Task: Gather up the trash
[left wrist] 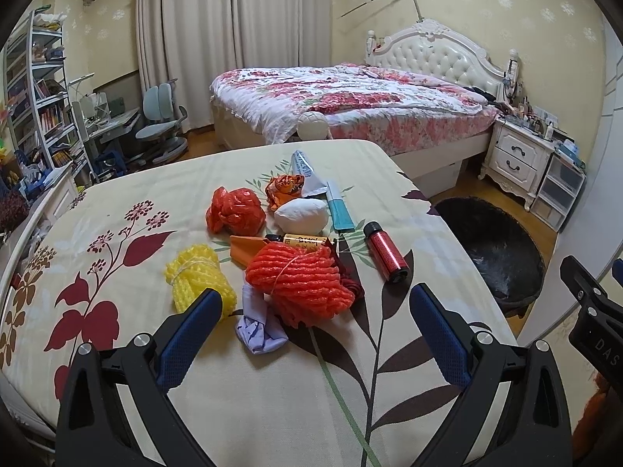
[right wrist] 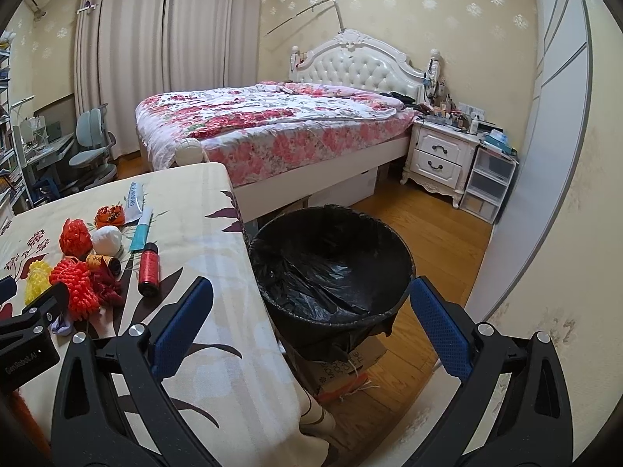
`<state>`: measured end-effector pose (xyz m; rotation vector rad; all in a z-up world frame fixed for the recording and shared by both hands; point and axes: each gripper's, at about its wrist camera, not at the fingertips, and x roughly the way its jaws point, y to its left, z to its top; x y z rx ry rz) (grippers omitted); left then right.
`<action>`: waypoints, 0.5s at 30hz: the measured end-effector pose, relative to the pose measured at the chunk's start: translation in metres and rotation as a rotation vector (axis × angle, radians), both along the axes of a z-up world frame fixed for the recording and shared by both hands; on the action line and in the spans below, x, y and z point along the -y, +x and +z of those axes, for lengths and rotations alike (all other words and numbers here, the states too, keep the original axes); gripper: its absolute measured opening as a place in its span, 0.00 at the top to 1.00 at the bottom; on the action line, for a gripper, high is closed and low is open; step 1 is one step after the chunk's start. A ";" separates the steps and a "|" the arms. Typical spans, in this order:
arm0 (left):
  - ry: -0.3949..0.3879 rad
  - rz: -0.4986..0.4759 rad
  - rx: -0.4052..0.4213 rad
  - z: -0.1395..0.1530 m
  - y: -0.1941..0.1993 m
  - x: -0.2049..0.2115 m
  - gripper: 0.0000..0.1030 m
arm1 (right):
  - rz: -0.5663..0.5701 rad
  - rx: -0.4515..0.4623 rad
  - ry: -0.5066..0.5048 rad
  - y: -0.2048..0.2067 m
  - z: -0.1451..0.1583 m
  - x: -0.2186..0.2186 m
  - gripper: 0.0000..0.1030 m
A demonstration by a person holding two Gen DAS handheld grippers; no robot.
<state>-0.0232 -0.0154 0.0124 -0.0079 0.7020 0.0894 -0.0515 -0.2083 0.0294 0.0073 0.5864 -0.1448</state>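
Both sets of fingers are seen spread wide w/ nothing held: the left gripper (left wrist: 311, 311) is poised over the near part of the worktop (left wrist: 117, 350), its blue pads flanking the orange foam net (left wrist: 300, 284), which is not touched; the right gripper (right wrist: 311, 307) is held past the worktop's right edge, aimed at the bin (right wrist: 331, 257). Just beyond the left fingers, a lilac crumpled scrap (left wrist: 259, 329) lies nearest, partly under the net, w/ a yellow foam net (left wrist: 200, 282) to its left. Further in, approx. mid-worktop, a red bottle (left wrist: 386, 251), a white paper ball (left wrist: 300, 215), a red plastic bag (left wrist: 234, 210) and an orange wrapper (left wrist: 284, 190) are clustered; a teal tube (left wrist: 338, 210) reaches toward the far edge. The bin, black-lined and apparently empty, stands on a box just beside the worktop's right edge. Judged step: collection at its start, first pick being lined up. Next move likely calls for the left fingers to be lowered around the orange net & closed, then carried rightward over the bin.
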 end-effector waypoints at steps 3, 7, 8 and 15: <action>0.000 0.000 0.001 0.000 0.000 -0.001 0.06 | 0.000 0.001 0.000 0.000 0.000 0.000 0.04; 0.000 -0.002 0.003 0.000 0.001 -0.001 0.06 | 0.000 0.000 0.000 0.000 0.000 0.000 0.04; 0.000 -0.002 0.003 0.000 0.001 -0.001 0.06 | 0.001 0.000 0.001 0.000 0.000 0.001 0.04; 0.000 -0.005 0.004 0.000 0.001 -0.001 0.06 | 0.000 0.001 0.000 0.000 0.000 0.000 0.04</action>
